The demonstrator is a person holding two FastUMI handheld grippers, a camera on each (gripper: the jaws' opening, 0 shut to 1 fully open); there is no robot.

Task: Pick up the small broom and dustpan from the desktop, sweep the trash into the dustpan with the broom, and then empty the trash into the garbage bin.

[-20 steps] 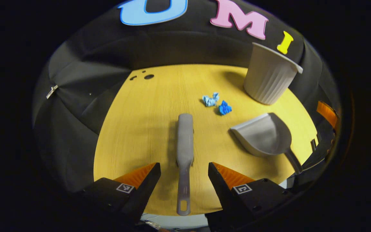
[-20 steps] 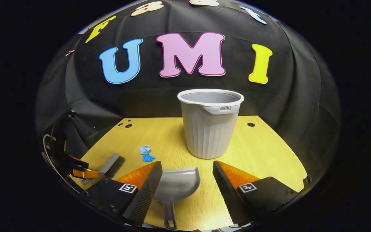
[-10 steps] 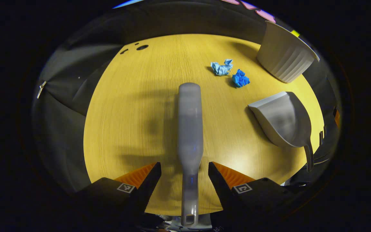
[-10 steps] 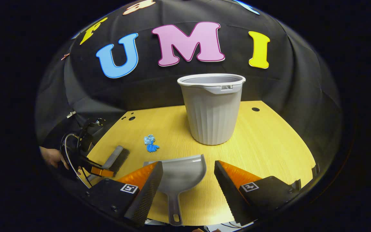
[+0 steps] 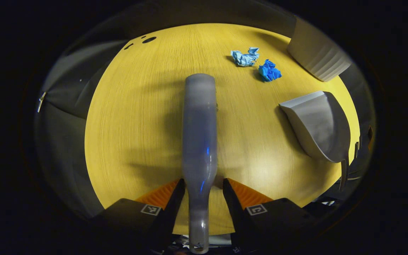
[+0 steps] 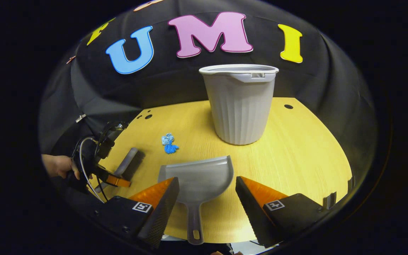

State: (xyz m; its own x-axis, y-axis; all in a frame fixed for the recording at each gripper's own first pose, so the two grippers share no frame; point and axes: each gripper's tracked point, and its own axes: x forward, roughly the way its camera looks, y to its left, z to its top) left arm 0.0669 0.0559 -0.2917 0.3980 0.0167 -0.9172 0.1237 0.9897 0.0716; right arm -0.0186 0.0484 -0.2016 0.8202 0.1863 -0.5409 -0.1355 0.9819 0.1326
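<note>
Yellow wooden desktop (image 6: 296, 141) bears the ribbed grey plastic bin (image 6: 240, 102) — nearer, the left gripper (image 5: 199, 187) narrows around the grey broom handle (image 5: 199, 198), contact unclear, while the right gripper (image 6: 207, 191) gapes astride the grey dustpan's handle (image 6: 194, 219) — both set for pickup.

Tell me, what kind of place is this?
Probably a small practice booth made for filming chores, not a real home: black cloth wall, one bare wooden desk, and just a tiny bin, dustpan and broom laid out.

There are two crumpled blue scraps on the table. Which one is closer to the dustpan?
The darker, deep blue scrap. It lies on the side toward the dustpan, while the paler, light blue scrap lies just beyond it, farther from the pan.
</note>
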